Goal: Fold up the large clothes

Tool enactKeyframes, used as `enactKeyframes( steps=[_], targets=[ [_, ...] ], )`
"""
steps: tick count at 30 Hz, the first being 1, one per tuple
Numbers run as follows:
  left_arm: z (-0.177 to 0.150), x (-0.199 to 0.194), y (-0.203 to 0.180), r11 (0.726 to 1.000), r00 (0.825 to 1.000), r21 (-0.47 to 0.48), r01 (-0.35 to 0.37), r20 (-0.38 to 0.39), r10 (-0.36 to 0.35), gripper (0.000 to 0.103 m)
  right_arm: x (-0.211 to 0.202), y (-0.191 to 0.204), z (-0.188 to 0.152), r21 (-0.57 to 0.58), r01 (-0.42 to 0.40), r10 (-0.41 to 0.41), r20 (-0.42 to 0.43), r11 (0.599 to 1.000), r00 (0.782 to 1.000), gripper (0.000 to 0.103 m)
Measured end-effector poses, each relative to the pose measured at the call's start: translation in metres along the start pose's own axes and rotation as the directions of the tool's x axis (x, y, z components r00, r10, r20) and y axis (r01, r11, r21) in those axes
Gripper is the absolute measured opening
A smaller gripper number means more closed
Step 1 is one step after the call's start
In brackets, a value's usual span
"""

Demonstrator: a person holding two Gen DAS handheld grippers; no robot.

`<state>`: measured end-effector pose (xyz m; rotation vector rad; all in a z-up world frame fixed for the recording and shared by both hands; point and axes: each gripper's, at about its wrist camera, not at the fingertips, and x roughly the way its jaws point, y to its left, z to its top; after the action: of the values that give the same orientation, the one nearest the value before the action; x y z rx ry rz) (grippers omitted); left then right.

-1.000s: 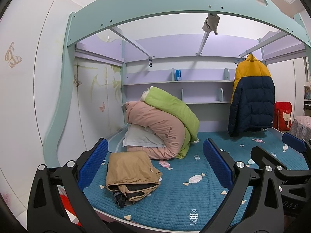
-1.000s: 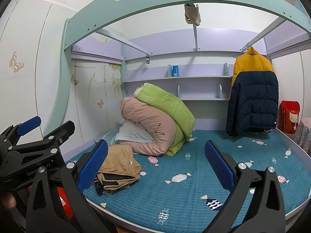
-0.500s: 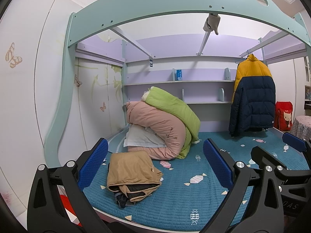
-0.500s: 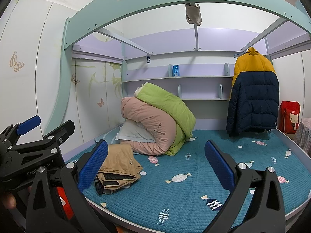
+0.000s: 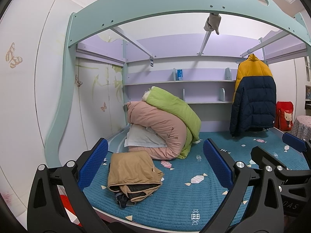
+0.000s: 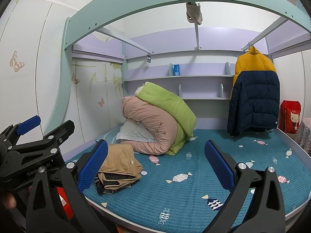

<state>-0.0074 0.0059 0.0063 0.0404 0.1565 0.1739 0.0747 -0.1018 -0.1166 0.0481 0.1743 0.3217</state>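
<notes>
— Left gripper (image 5: 155,163) and right gripper (image 6: 156,162): both jaws spread wide, nothing held, poised over the bed's (image 5: 194,200) near edge.

— And the clothes?

— Folded tan jacket (image 5: 132,172) lies on the teal mattress, front left, just before pink (image 5: 155,124) and green quilts (image 5: 173,104). A yellow-navy coat (image 5: 252,97) hangs at right. The shelf (image 5: 194,81) holds a blue box (image 5: 180,74).

Two tools: the left tool (image 5: 155,163) and the right tool (image 6: 156,162). One folded tan garment (image 5: 132,171) on one bed (image 5: 194,200). Two rolled quilts, one pink (image 5: 155,124), one green (image 5: 173,106). One white pillow (image 5: 141,138), one hanging puffer jacket (image 5: 252,97), one red bag (image 5: 284,115), two wall shelves (image 5: 175,82)
</notes>
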Motion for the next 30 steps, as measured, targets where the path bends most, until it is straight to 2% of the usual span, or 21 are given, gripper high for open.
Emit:
enactKeyframes(
  steps=[30],
  targets=[
    [0.0001,-0.0001,0.0044,1.0,1.0,0.0,-0.001,-0.006,0.001,0.098,0.0087,0.0012,0.0022,-0.003,-0.008,0.008,-0.012,1.0,1.0,0.096]
  ],
)
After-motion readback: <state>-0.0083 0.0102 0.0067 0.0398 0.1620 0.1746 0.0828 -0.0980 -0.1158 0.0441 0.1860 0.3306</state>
